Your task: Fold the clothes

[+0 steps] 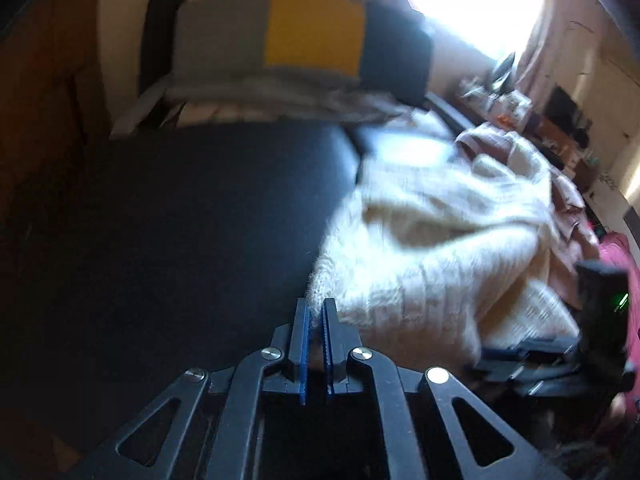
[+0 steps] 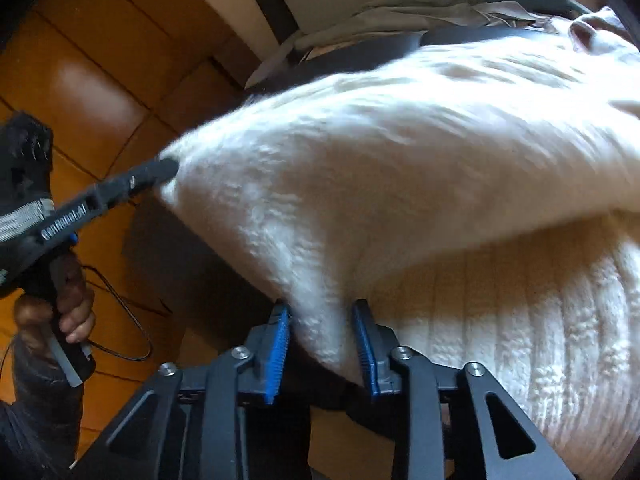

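A fluffy cream knit sweater (image 1: 432,240) lies over the right part of a black table (image 1: 180,216). My left gripper (image 1: 316,308) is shut on the sweater's near corner, its blue pads pinching the fuzzy edge. In the right wrist view the sweater (image 2: 380,152) is lifted and stretched between the two grippers. My right gripper (image 2: 322,312) holds a thick fold of it between its blue pads (image 2: 280,344). The left gripper (image 2: 160,170) shows there at left, pinching the far corner. The lower ribbed layer (image 2: 540,320) rests underneath.
A grey, yellow and dark cushion (image 1: 304,36) and grey cloth (image 1: 280,96) sit at the table's far end. Pinkish clothes (image 1: 568,200) lie to the right. Wooden floor (image 2: 100,92) with a thin cable (image 2: 132,320) is to the left.
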{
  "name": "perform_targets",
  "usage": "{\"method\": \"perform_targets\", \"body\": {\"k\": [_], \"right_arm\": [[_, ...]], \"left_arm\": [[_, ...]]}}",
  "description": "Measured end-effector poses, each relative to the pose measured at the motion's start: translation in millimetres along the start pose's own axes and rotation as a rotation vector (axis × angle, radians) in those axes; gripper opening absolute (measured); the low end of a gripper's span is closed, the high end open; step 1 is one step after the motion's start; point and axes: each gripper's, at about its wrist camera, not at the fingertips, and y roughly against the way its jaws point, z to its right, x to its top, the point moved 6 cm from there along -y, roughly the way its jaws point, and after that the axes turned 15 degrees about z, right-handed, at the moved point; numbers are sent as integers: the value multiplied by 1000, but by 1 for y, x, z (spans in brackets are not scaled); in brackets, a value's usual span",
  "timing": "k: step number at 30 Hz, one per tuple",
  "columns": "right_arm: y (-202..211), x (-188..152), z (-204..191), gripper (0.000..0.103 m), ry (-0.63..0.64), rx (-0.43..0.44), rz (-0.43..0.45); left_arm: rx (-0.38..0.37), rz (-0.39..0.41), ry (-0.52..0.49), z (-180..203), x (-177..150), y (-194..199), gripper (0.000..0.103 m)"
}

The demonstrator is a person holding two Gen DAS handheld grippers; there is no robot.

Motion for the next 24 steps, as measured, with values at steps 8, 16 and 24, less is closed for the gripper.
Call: {"method": "perform_targets", "body": {"k": [8, 16, 24], "right_arm": [[53, 42, 62, 51, -170, -111, 161], [69, 36, 114, 59, -268, -317, 277], [48, 9, 108, 97, -62, -363, 278]], "left_arm": [[88, 35, 85, -41, -7, 28, 14], [-186, 18, -40, 78, 34, -11, 18], [-418, -82, -261, 252, 49, -86, 20]]}}
